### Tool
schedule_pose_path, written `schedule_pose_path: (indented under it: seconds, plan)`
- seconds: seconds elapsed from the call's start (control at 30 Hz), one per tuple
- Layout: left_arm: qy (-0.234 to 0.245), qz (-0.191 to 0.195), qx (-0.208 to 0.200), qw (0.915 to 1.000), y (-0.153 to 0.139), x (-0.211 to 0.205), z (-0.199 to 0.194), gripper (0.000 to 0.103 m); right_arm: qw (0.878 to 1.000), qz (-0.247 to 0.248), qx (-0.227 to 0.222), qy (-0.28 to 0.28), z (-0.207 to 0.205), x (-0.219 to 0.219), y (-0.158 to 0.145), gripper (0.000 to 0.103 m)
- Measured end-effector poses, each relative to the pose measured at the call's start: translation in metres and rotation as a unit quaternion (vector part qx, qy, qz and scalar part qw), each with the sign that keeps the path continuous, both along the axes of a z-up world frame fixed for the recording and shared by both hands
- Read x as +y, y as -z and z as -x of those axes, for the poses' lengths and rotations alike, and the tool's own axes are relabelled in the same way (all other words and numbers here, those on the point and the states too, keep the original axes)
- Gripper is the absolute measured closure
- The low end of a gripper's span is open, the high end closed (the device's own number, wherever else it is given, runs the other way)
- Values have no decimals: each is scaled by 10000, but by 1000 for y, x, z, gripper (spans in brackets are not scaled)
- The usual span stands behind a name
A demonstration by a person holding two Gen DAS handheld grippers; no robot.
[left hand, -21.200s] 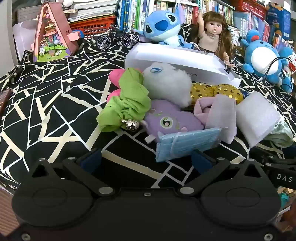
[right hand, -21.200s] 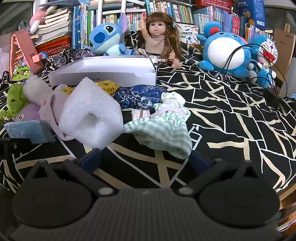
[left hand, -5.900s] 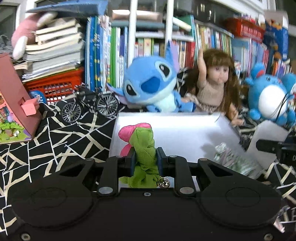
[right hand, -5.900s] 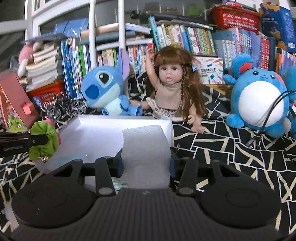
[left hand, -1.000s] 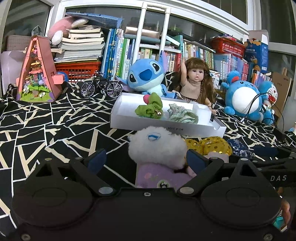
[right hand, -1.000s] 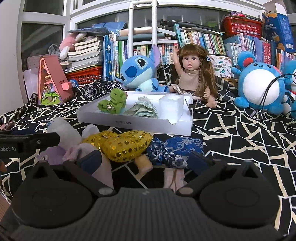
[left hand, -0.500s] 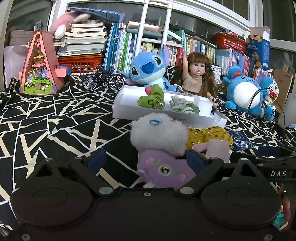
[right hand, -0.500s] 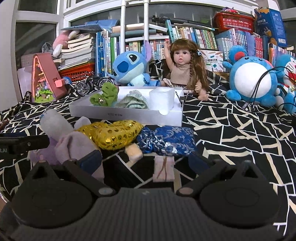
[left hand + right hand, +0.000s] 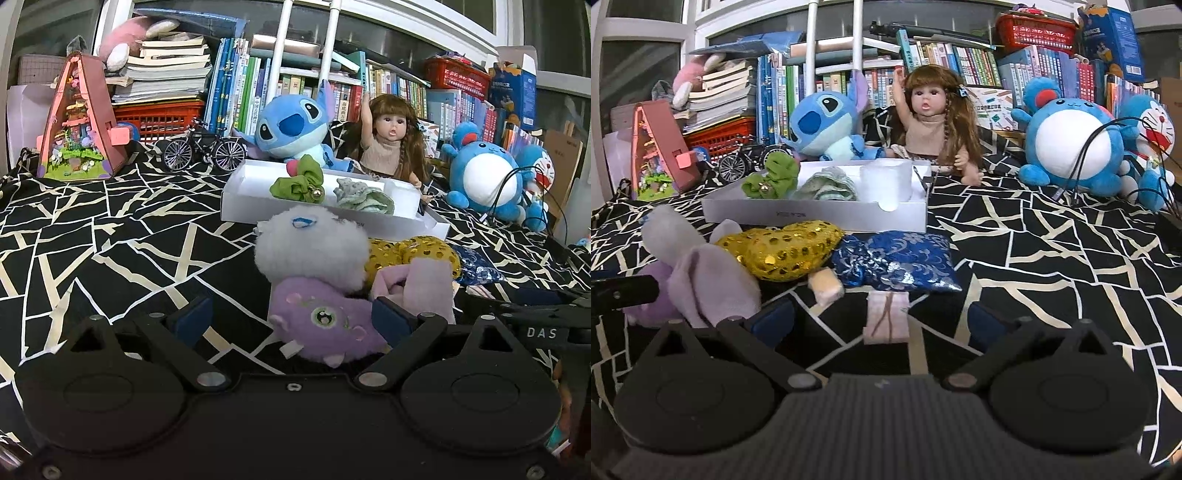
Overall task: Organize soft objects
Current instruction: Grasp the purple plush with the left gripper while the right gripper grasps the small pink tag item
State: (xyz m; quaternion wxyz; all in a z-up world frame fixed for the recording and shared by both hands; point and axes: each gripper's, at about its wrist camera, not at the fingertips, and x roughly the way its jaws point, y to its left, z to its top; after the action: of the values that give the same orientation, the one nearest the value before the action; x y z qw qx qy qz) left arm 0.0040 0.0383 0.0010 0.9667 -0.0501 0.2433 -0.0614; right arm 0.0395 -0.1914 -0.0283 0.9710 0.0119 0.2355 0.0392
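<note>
A white box [image 9: 236, 195] [image 9: 812, 216] holds a green cloth toy [image 9: 297, 184] [image 9: 774, 177], a pale green checked dress [image 9: 364, 197] [image 9: 827, 188] and a white foam block [image 9: 884, 181]. In front of it lie a white fluffy toy [image 9: 310, 251], a purple plush [image 9: 321, 321], a pale pink cloth [image 9: 424, 288] [image 9: 709, 284], a gold sequin pouch [image 9: 783, 249] and a blue brocade pouch [image 9: 901, 262]. My left gripper [image 9: 291, 319] is open around the purple plush. My right gripper [image 9: 882, 325] is open over a small pink packet [image 9: 886, 321].
Stitch plush [image 9: 291, 125], a doll [image 9: 388, 144], blue round plush [image 9: 487, 181], a toy bicycle [image 9: 203, 149] and a pink toy house [image 9: 79, 122] stand at the back before bookshelves. A small beige block [image 9: 825, 290] lies near the pouches. Cables [image 9: 1108, 155] run at right.
Both grippers have moved lower and closer to the pile. The purple plush now sits between the left fingers, and the pink packet lies between the right fingers.
</note>
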Motion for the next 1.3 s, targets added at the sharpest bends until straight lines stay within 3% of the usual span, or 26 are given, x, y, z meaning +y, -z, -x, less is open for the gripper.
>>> schedule_pose_path:
  seconds: [0.73, 1.1, 1.3]
  plan:
    - [316, -500, -215, 9980, 8, -19, 4, 12, 9996, 91, 135, 243, -11, 0, 8, 3]
    - [325, -287, -132, 9990, 10, -18, -2, 15, 9999, 126, 113, 13, -10, 8, 7, 20]
    - [404, -327, -162, 9985, 12, -22, -2, 23, 9999, 91, 94, -105, -8, 12, 7, 31]
